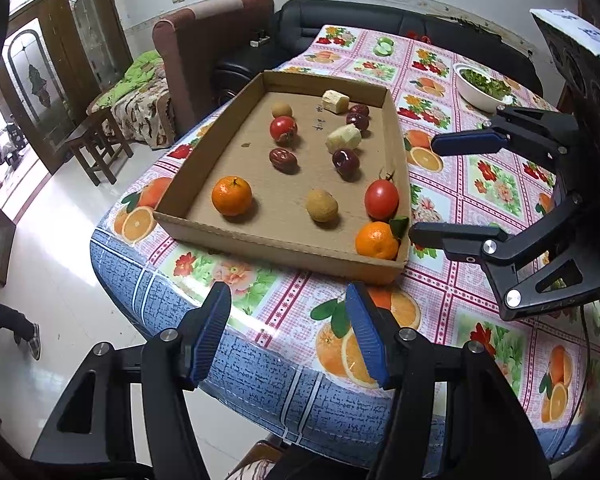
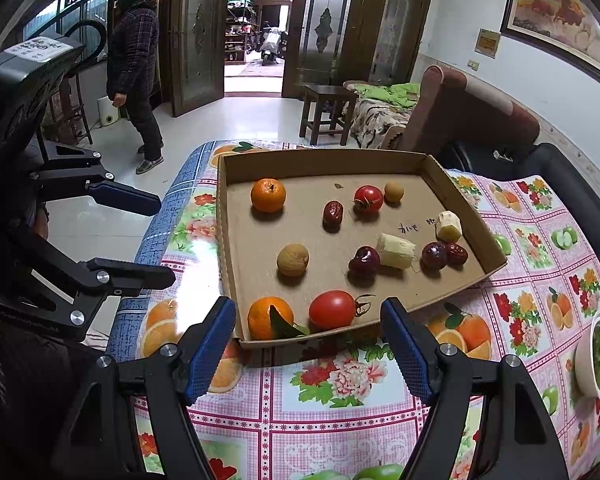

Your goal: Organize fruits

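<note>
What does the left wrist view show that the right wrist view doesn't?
Only the left wrist view: the whole white bowl of greens, which the right view cuts at its edge. Only the right wrist view: a person standing by the doors and a framed painting. Both: the cardboard tray of fruit and both open, empty tongs, left and right.

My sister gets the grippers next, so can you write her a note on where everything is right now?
Left gripper: open, empty, over the table's near edge, short of the box.
Right gripper: open, empty, just in front of the box.
In the box, all mixed up: two oranges, two tomatoes, two tan round fruits, dates, dark red fruits and two pale peeled chunks.
The bowl of greens sits apart on the cloth.
Done: nothing sorted that I can see.
Left: group like with like. The orange and tomato by the right gripper look easiest first.
</note>
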The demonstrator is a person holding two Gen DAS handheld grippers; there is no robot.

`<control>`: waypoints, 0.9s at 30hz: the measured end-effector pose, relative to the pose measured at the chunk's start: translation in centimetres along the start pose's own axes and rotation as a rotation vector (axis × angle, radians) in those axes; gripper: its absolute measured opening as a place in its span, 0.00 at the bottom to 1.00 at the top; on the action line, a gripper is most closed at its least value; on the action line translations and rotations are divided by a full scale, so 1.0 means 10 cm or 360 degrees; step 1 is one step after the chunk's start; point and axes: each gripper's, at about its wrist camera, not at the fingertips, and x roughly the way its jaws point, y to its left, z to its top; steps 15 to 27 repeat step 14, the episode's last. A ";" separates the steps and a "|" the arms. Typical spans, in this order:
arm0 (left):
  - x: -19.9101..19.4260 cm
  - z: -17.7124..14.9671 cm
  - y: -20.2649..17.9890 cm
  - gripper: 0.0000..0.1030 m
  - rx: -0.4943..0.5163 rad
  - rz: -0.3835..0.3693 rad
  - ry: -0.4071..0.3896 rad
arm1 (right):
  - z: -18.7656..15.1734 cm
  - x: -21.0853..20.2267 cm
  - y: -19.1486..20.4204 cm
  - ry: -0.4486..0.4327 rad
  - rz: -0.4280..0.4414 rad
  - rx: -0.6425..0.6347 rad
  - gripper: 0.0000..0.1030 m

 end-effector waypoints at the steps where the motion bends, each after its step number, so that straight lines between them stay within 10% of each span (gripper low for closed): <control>1: -0.01 0.00 0.01 0.57 -0.0012 0.0000 -0.0011 | 0.00 0.00 0.00 0.0001 0.0001 0.0000 0.74; 27: 0.03 0.02 0.09 0.57 -0.0052 0.0042 -0.0022 | 0.05 0.05 0.05 0.0011 0.0025 -0.0010 0.74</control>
